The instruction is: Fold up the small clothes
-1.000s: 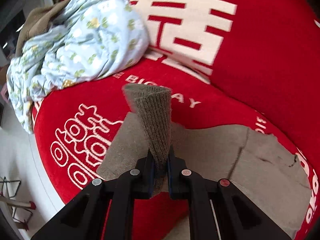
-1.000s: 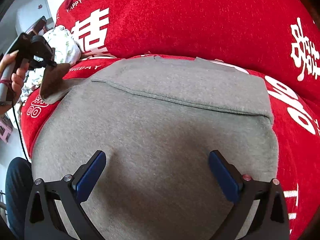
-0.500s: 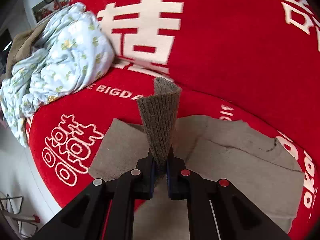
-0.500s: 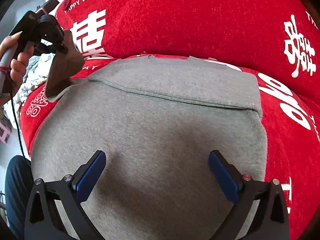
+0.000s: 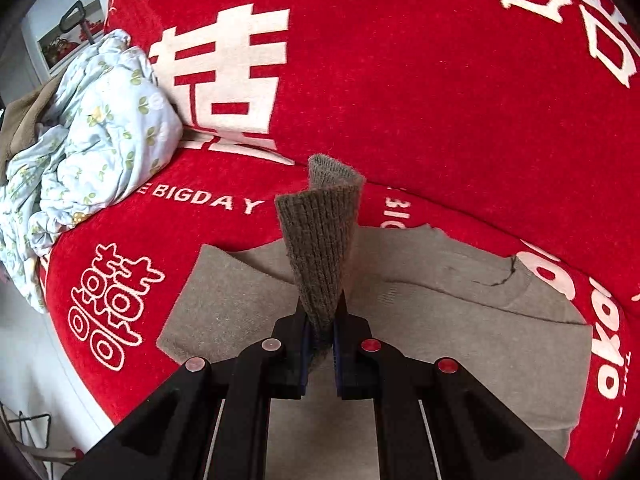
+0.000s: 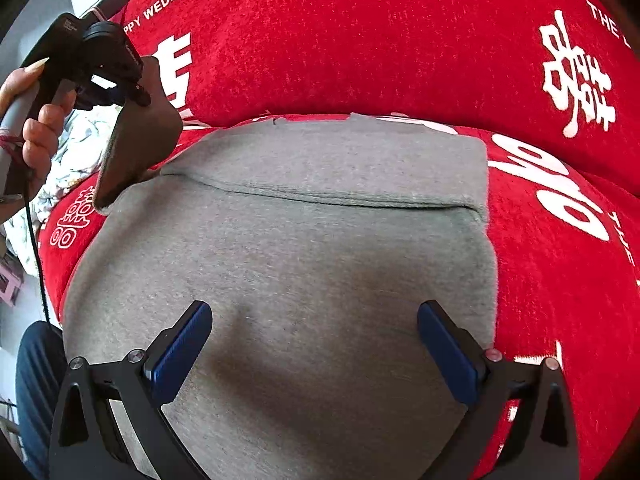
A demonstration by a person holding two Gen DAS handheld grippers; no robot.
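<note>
The grey sweater [image 6: 288, 248] lies flat on the red sofa cover [image 6: 360, 48]. The left tongs [image 5: 320, 340] pinch its ribbed sleeve cuff [image 5: 320, 240], raised above the body; a shallow bite could slip and drop the sleeve crooked. The right tongs [image 6: 312, 344] hover spread over the hem, holding nothing, so the body may drag.

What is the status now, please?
Left gripper shut on ribbed cuff of grey knit sweater. Right gripper open above it. Nothing in the way.
</note>
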